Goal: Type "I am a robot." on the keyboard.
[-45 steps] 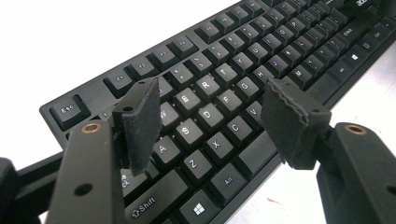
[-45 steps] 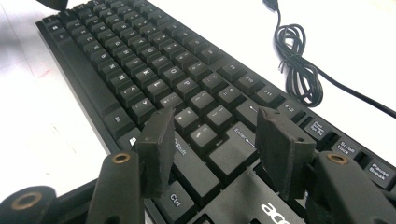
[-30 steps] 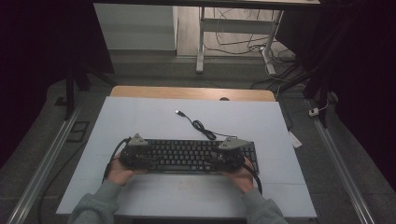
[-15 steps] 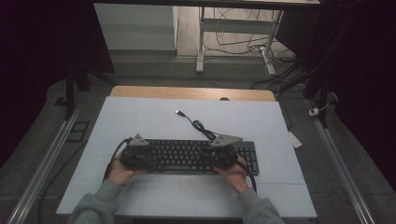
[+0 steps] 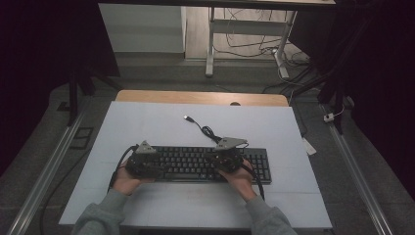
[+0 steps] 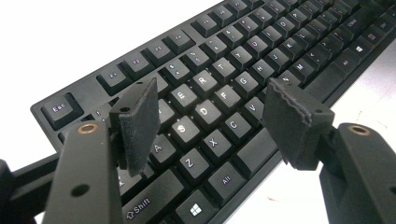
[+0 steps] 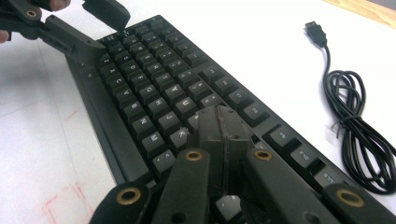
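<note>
Black keyboard [image 5: 195,164], coiled cable [image 7: 359,135] (USB) beside

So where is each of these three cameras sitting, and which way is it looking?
High view: above the person's side, looking forward and down on the table; both forearms, left gripper and right gripper show over the keyboard.
Left gripper view: rides the left gripper, looking along its open jaws at the keyboard's letter keys.
Right gripper view: rides the right gripper, jaws shut over the keys, the left gripper beyond.
Shared: the coiled cable in the right gripper and high views.
</note>
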### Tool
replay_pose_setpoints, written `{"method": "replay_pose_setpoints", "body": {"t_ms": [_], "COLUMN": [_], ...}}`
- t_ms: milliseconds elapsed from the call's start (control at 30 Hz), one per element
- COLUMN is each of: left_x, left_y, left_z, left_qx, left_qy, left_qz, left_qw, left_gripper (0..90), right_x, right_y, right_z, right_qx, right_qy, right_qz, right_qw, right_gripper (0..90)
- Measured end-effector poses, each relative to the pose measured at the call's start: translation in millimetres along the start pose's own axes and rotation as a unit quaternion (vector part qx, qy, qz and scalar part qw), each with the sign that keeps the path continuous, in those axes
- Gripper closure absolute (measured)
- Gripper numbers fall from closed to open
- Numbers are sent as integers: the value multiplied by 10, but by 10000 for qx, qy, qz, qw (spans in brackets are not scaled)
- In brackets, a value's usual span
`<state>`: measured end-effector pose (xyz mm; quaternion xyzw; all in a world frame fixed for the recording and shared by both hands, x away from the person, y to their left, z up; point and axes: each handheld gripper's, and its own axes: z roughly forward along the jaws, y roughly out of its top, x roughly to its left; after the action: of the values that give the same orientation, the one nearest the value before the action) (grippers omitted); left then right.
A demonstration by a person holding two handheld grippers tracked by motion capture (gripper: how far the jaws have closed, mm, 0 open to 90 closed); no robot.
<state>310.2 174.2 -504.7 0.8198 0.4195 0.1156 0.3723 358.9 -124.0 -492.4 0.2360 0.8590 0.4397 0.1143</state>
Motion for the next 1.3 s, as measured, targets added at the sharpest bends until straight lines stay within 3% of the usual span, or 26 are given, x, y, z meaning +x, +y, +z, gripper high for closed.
{"method": "replay_pose_setpoints", "body": {"t_ms": [800, 1300], "left_x": [-20, -19], "left_y": [-1, -3], "left_z": [14, 15], "left_qx": [16, 23], "left_qy": [29, 33], "left_qz": [58, 75], "left_qw": [10000, 10000], "left_gripper": [360, 357], "right_x": [-17, -24], "right_y": [31, 15], "right_z": [370, 400], "right_qx": [504, 525], "right_qy": [-122, -128], "right_qz": [-19, 17], "right_qw": [9987, 9985], "right_gripper": [895, 896]}}
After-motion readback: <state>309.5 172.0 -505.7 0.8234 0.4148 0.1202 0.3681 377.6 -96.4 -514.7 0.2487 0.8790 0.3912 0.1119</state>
